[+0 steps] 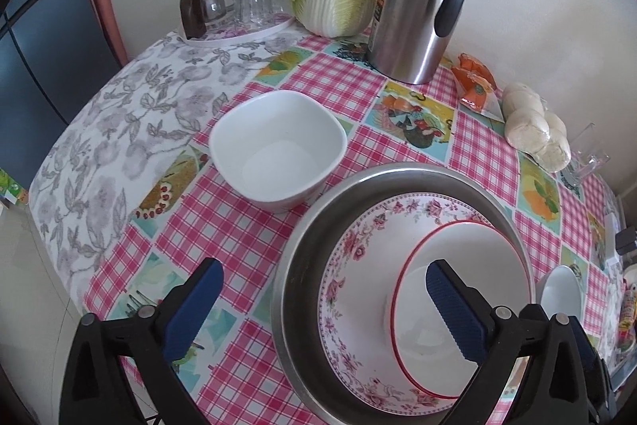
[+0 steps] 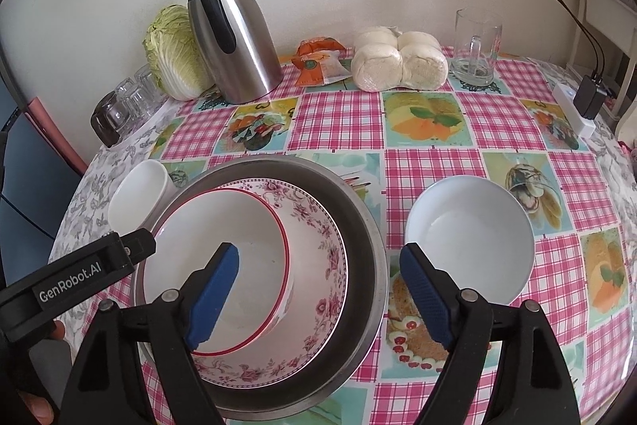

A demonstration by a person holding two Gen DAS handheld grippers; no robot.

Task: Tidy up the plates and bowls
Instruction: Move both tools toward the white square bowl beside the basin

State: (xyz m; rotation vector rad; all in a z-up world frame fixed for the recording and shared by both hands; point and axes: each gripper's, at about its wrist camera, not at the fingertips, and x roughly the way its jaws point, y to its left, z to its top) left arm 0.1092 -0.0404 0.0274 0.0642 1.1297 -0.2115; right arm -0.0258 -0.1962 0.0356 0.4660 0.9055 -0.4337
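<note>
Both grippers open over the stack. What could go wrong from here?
1. The red-rimmed bowl sits off-centre on the floral plate in the steel basin; nudging it may slide or tip the stack.
2. The right gripper straddles the basin rim, so closing could clip it.
3. The round white bowl and square white bowl flank the basin; swings could knock them.

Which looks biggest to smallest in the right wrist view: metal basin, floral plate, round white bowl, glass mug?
1. Metal basin
2. Floral plate, inside the basin
3. Round white bowl
4. Glass mug, though it stands farthest away, so its rank is unsure.
</note>
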